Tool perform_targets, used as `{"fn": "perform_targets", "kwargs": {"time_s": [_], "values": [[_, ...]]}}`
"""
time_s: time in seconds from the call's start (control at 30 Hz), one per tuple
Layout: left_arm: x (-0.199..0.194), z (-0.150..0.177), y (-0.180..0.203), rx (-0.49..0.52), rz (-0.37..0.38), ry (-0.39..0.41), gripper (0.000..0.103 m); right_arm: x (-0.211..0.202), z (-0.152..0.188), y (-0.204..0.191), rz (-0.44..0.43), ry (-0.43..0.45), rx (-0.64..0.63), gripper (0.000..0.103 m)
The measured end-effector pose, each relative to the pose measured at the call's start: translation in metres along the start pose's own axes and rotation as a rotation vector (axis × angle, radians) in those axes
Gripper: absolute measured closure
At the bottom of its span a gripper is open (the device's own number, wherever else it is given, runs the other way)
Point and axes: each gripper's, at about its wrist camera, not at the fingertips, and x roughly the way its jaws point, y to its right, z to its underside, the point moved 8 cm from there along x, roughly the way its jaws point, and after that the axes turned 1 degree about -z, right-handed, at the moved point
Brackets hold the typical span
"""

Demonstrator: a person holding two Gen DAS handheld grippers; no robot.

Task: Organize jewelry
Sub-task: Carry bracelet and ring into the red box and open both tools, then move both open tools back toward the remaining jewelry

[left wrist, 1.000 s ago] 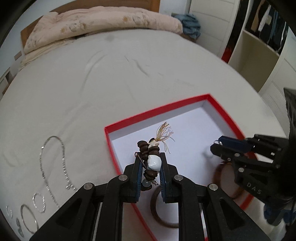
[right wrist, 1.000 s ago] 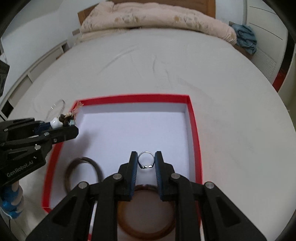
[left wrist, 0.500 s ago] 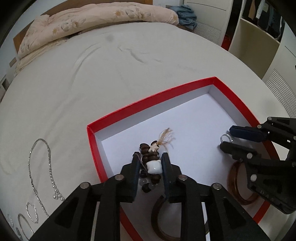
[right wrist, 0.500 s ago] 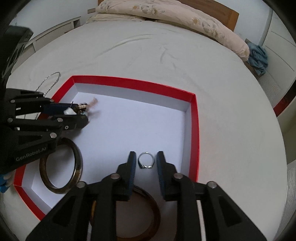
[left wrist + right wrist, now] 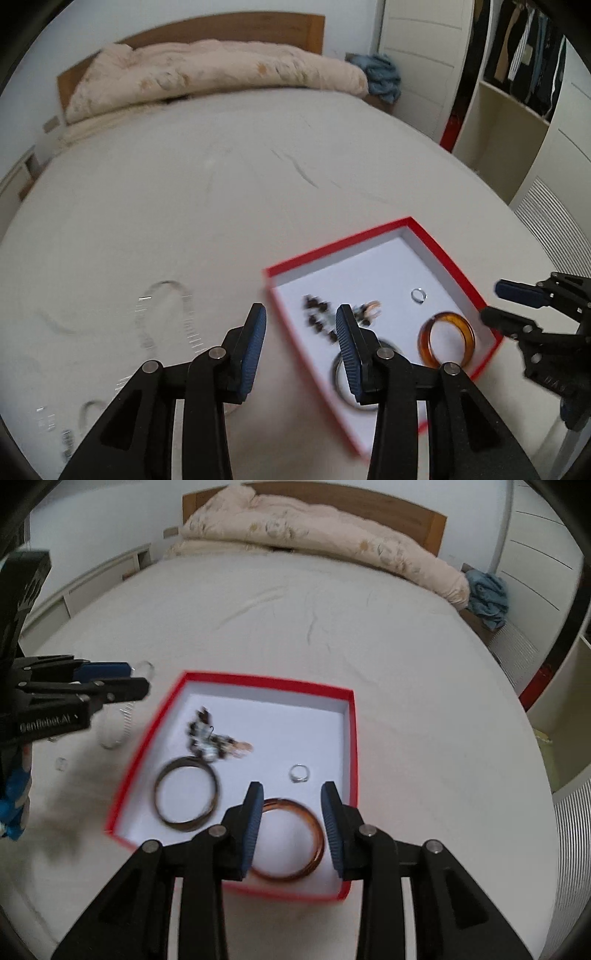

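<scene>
Now both tools hang over the bed (image 5: 369, 635), each empty and parted. The left hand-held gripper (image 5: 300, 338) has just been opening its jaws, and nothing lies between its blue pads (image 5: 254, 343); in its own view it sits above the near left edge of the red box (image 5: 454, 258), with bare sheet showing through the gap. The right hand-held gripper (image 5: 291, 818) has jaws that have just opened a little further, and they too grip nothing; seen through the gap is the amber bangle (image 5: 291, 838), which lies flat on the white floor of the box. The silver ring (image 5: 299, 773) rests in the box just beyond the right gripper's tips, apart from both pads. The beaded bracelet (image 5: 210, 740), dark beads with a pale bead and a frayed tassel, lies loose in the left part of the box, blurred in both views. Just nearer than it lies the dark bangle (image 5: 186, 794), flat on the box floor, beside the amber one. Outside the box, on the sheet to its left, a silver chain necklace (image 5: 173, 317) curves in a loop, and a few small silver pieces (image 5: 48, 424) lie nearer the left view's bottom corner, too blurred to name. A rumpled pink duvet (image 5: 207, 77) is heaped at the headboard (image 5: 229, 26), and a blue cloth (image 5: 487, 598) sits beside it.
</scene>
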Motion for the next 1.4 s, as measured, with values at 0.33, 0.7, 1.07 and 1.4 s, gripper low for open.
{"fn": "perform_targets", "kwargs": {"time_s": [0.33,0.7,1.07,1.4], "values": [[-0.160,0.058,-0.123,-0.035,-0.207,0.066,0.052,-0.104,0.013,-0.073,-0.064,0.091,0.034,0.072],[-0.288,0.169,-0.222,-0.181,-0.377,0.096,0.040,-0.184,0.031,-0.154,-0.131,0.180,0.034,0.072],[-0.285,0.225,-0.245,-0.257,-0.381,0.102,0.038,-0.177,0.040,-0.233,-0.185,0.183,0.013,0.072],[-0.195,0.234,-0.256,-0.284,-0.344,0.038,0.038,-0.084,0.040,-0.281,-0.209,0.097,0.007,0.072]]}}
